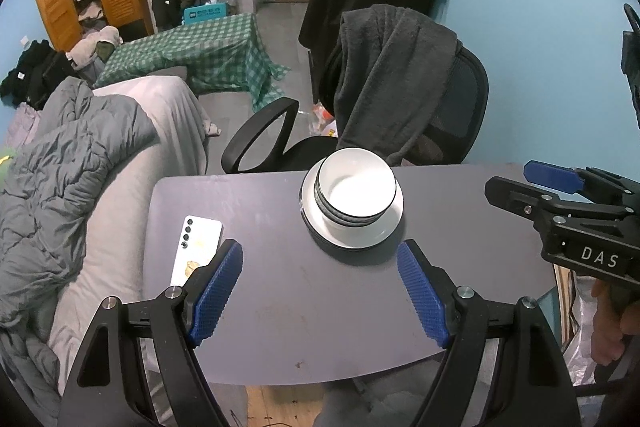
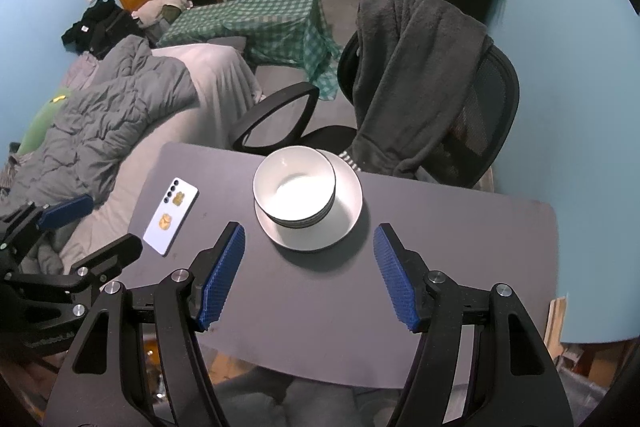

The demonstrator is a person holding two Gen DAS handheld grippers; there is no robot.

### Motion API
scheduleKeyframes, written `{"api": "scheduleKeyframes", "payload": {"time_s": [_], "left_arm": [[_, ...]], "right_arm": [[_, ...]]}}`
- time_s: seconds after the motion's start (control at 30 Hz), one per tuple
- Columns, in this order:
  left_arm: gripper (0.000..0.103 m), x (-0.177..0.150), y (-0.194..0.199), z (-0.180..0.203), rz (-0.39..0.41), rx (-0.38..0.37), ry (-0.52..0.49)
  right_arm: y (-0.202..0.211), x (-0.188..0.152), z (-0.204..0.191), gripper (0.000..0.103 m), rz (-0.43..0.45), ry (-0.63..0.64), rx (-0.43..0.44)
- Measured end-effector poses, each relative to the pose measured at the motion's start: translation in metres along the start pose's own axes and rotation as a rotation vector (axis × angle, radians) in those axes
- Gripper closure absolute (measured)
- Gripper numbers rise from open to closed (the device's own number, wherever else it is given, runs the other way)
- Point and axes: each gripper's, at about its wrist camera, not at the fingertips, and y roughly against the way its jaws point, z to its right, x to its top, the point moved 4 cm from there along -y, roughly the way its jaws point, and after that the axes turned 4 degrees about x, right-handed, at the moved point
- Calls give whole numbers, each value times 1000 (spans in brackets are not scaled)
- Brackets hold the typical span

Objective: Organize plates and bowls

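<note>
A stack of white bowls with dark rims (image 1: 356, 193) (image 2: 295, 187) sits on white plates (image 1: 380, 233) (image 2: 344, 211) at the far side of the grey table (image 1: 320, 307) (image 2: 320, 287). My left gripper (image 1: 320, 261) hangs open above the table, short of the stack, with nothing between its blue pads. My right gripper (image 2: 309, 245) is open too, hovering in front of the stack, holding nothing. The right gripper (image 1: 520, 185) also shows at the right edge of the left wrist view, and the left gripper (image 2: 96, 223) shows at the lower left of the right wrist view.
A white phone (image 1: 198, 247) (image 2: 171, 215) lies on the table's left part. A black office chair (image 1: 460, 107) (image 2: 480, 99) draped with a dark garment stands behind the table. A bed with a grey duvet (image 1: 60, 179) (image 2: 112, 115) lies to the left.
</note>
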Motion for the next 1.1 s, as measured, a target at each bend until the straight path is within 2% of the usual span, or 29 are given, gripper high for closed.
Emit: {"api": "scheduleKeyframes", "payload": {"time_s": [0.37,0.7,1.1], "left_arm": [[22,2,5,3,10,17,-13],[22,2,9,6,0,2,-5],[22,8,18,0,25,59,17]], "right_arm": [[3,-2,0,37,6,-1,0],[4,-3,2,37,2,-1,3],[6,-2,5,37,4,3,9]]}}
